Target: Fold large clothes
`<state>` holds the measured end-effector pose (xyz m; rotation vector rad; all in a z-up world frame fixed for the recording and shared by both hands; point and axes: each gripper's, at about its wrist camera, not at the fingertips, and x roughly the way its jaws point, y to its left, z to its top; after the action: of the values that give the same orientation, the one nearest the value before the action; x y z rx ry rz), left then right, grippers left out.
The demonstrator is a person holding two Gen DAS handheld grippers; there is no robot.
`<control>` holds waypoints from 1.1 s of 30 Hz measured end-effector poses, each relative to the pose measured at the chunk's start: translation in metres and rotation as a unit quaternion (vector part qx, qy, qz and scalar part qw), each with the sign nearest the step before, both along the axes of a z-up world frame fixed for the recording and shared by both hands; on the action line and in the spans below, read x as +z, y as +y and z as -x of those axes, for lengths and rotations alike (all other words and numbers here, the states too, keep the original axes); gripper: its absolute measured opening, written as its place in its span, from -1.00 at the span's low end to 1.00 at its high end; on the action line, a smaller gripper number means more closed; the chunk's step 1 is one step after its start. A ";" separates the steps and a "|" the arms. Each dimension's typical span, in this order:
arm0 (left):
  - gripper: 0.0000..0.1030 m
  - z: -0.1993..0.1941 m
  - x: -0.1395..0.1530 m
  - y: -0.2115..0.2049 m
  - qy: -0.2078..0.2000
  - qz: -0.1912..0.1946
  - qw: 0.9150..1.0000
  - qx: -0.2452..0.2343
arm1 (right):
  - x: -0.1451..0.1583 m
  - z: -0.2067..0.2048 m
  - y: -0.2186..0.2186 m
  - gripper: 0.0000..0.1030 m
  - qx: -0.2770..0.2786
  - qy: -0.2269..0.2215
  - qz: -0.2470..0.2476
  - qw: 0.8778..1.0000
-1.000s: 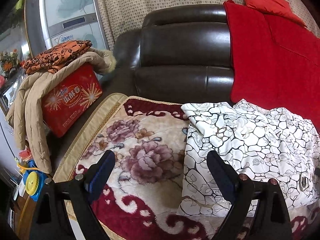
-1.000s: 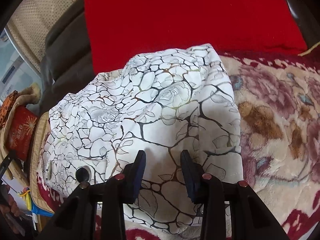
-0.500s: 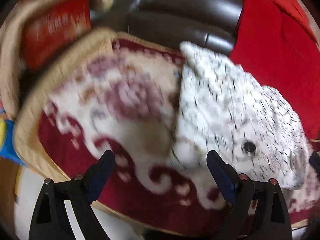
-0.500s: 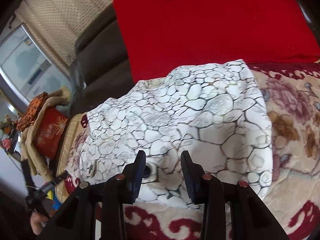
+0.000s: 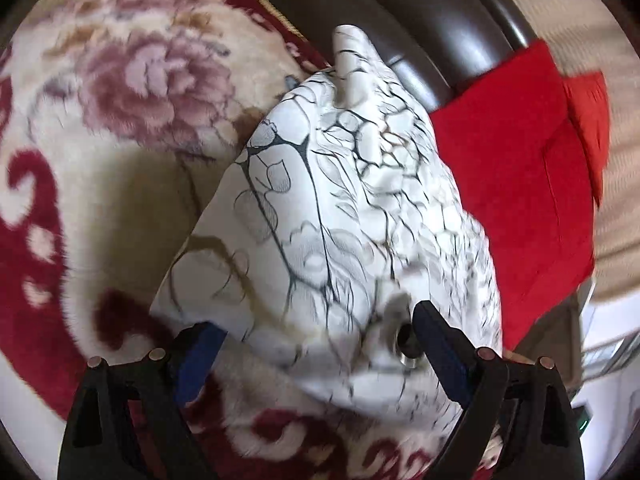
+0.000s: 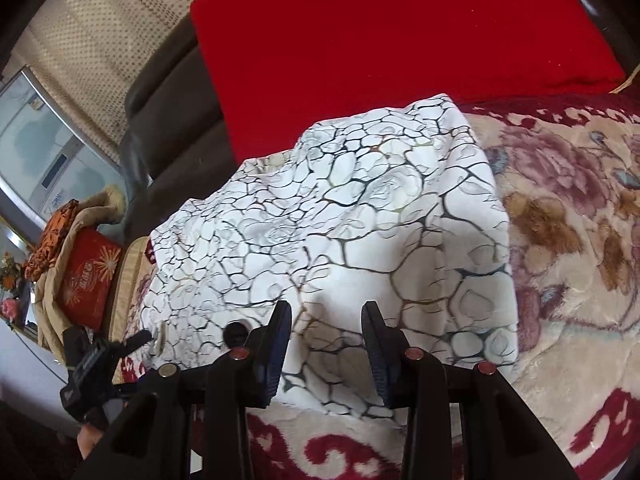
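Note:
A white garment with a black crackle print lies bunched on a floral blanket; it also shows in the right wrist view. My left gripper is open, its jaws wide apart around the garment's near edge, by a metal snap button. My right gripper is open over the garment's near edge, with cloth showing between the jaws. The left gripper also shows in the right wrist view, at the garment's left corner.
The cream and maroon floral blanket covers a dark leather sofa. A red cloth hangs over the backrest. A red box draped with a beige coat stands at the left end. A curtain hangs behind.
My left gripper has swung right and down onto the garment's near edge. My right gripper has pulled back a little; the garment is more spread out.

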<state>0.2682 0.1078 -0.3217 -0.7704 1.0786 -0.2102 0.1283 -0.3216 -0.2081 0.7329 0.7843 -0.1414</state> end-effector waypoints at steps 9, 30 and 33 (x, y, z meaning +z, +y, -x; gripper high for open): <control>0.25 -0.005 0.006 -0.007 -0.049 0.018 0.998 0.025 | -0.016 -0.003 -0.012 -0.38 0.000 -0.010 -0.009 1.000; 0.28 -0.032 -0.019 -0.008 -0.011 0.084 0.993 0.081 | -0.063 -0.005 -0.027 -0.77 0.014 -0.007 -0.063 0.998; -0.19 -0.035 -0.010 -0.016 -0.013 0.054 0.995 0.079 | -0.063 -0.004 -0.029 -0.78 0.016 -0.012 -0.074 0.997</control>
<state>0.3033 0.0919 -0.3317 -0.9427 0.9823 -0.1448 0.1321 -0.3503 -0.2714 0.8597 0.7891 -0.0458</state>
